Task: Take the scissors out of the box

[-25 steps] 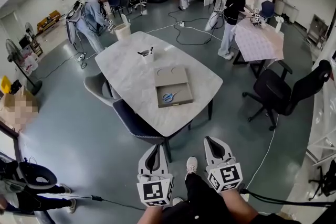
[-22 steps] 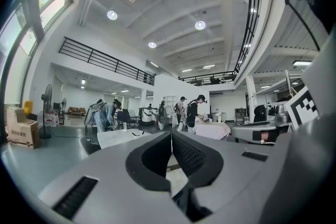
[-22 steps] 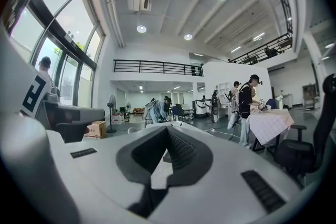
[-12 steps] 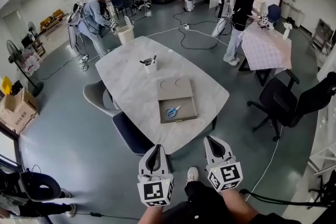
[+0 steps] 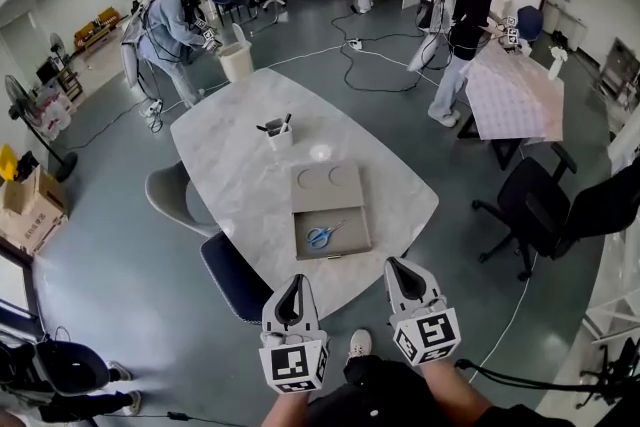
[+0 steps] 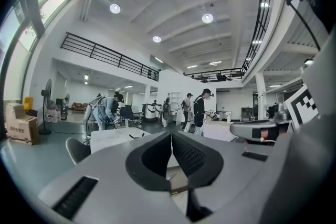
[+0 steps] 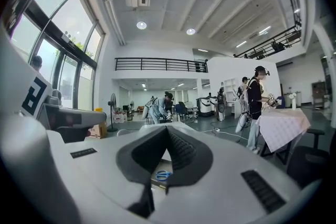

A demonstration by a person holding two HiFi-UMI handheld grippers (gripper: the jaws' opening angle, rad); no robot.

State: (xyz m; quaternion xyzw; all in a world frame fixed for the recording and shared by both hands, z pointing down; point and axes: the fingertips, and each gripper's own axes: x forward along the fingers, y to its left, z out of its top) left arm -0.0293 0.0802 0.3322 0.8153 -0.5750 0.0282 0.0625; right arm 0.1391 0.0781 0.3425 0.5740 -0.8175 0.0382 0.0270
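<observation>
Lower centre-left: left gripper [image 5: 296, 287] pressed together, empty, short of the table [image 5: 225, 150]. Centre: blue-handled scissors [image 5: 320, 235] lie flat inside the open box [image 5: 350, 237]. Lower centre-right: right gripper [image 5: 402, 267] likewise closed, empty. Judged an approach posture, nothing yet reached.

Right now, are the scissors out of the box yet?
Not yet. The box is already open on the table. The left claw and right claw are shut and empty, short of it. The blue-handled scissors lie inside; grabbing and lifting them is left.
</observation>
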